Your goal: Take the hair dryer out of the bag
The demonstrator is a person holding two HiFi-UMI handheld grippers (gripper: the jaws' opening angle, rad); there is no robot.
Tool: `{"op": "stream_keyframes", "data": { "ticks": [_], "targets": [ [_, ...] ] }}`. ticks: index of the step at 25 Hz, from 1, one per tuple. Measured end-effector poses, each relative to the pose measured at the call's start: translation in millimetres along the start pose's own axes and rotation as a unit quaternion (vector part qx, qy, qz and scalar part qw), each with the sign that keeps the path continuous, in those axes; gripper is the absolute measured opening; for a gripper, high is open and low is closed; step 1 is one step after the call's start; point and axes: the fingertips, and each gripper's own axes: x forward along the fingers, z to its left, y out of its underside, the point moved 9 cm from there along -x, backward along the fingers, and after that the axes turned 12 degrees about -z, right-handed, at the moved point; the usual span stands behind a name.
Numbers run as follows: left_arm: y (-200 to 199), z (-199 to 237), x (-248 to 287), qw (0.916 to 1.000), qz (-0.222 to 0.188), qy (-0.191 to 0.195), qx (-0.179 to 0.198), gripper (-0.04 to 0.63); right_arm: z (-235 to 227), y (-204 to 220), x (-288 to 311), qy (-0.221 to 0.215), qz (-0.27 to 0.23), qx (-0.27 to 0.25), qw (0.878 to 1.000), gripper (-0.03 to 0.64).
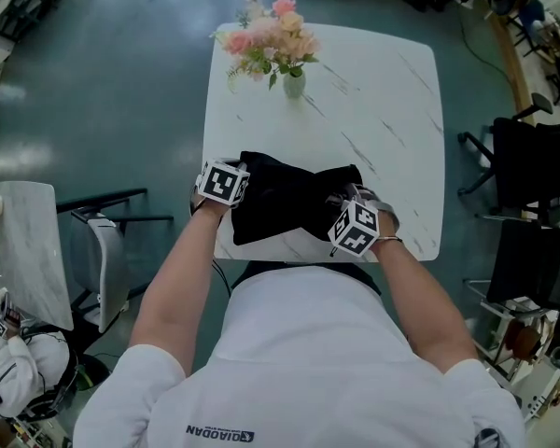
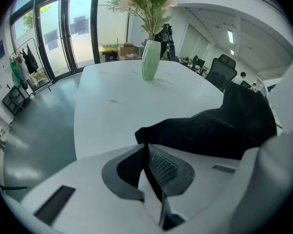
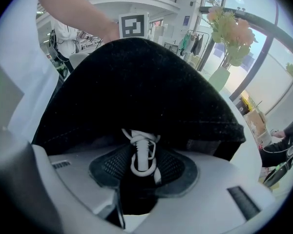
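Our left gripper (image 1: 239, 192) and right gripper (image 1: 343, 203) sit at the left and right ends of a black bag (image 1: 285, 199) on the near edge of a white table (image 1: 383, 110). In the left gripper view, we see the jaws pressed together on the bag's corner. In the right gripper view, the jaws pinch the bag's white drawstring (image 3: 136, 136).

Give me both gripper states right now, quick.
Left gripper: jaws closed on a corner of the black bag.
Right gripper: jaws closed on the bag's white drawstring.
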Motion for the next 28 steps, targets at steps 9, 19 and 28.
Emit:
{"op": "stream_keyframes", "data": {
  "ticks": [9,19,28],
  "targets": [
    [-0.8,18.1,-12.8,0.9989,-0.001,-0.045,-0.017,0.035,-18.8,6.4,-13.8,0.014,-0.002,0.011,1.000,0.169],
    [-1.9,38.1,-22.3,0.9964,-0.004,-0.078,-0.032,0.035,-26.6,36.2,-35.6,0.034,0.012,0.063,0.997,0.169],
    [-0.2,38.9,-27.4,0.9928,-0.032,-0.107,-0.043,0.051,-24.9,48.4,-27.8,0.030,0.027,0.086,0.996,0.170]
  ]
}}
